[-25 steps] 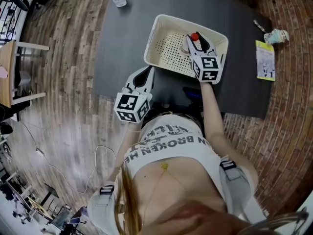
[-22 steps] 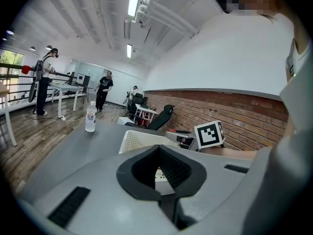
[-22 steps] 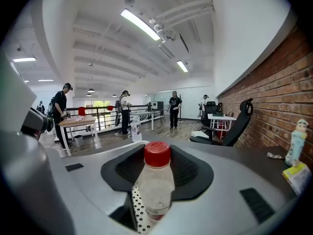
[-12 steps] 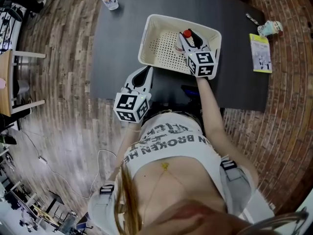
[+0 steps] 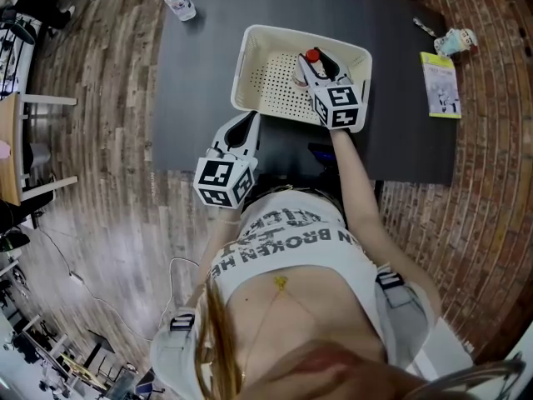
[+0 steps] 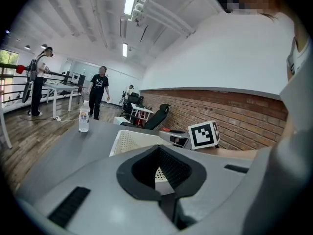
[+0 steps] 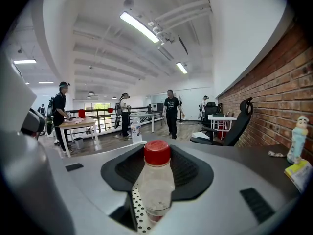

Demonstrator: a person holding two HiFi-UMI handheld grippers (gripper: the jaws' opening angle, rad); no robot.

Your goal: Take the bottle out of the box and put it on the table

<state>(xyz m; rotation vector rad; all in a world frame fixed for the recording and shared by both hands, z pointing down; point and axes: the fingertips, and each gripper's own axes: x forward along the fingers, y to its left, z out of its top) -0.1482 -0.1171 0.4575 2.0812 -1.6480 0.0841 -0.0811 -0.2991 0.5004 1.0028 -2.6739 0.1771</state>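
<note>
Pressing on both sides of the clear, red-capped bottle (image 7: 156, 185), the fingers (image 7: 193, 168) of the right gripper (image 5: 308, 67) hold it upright inside the white perforated box (image 5: 265, 82), apparently so it can rise straight over the wall. The left gripper (image 5: 246, 123) hovers with its fingers a little apart and empty at the table's near edge beside the box, probably free to steady it. The dark table (image 5: 200, 82) also carries a water bottle (image 5: 178, 2) and a booklet (image 5: 440, 83), in a brick-walled office with strip lights and people standing behind.
</note>
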